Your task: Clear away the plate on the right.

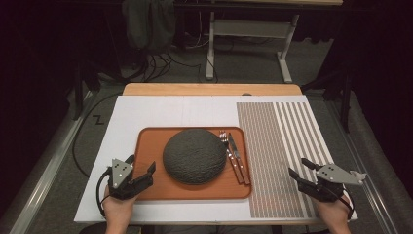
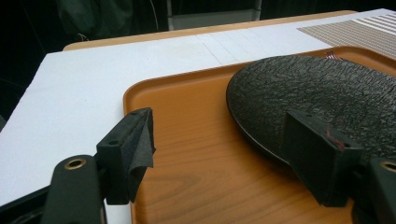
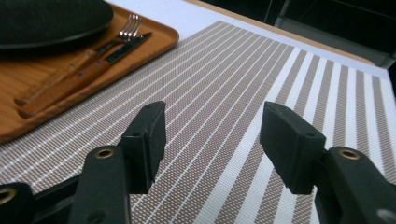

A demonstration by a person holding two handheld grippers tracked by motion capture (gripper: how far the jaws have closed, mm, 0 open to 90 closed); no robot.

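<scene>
Right now the left gripper (image 1: 141, 169) hangs over the near left corner of the orange tray (image 1: 148, 146), its jaws wide apart with nothing between them, one jaw above the rim of the dark textured plate (image 1: 194, 156). The right gripper (image 1: 303, 170) stands over the striped placemat (image 1: 280, 146), well apart from the tray, jaws also spread and empty. A wooden-handled fork (image 1: 229, 153) and knife (image 1: 237, 156) lie side by side on the tray just beside the plate. If the tray is lifted by one corner, I judge it could tilt, letting the plate slide and the cutlery roll off; the thin tray lip offers little for the pads to bite.
</scene>
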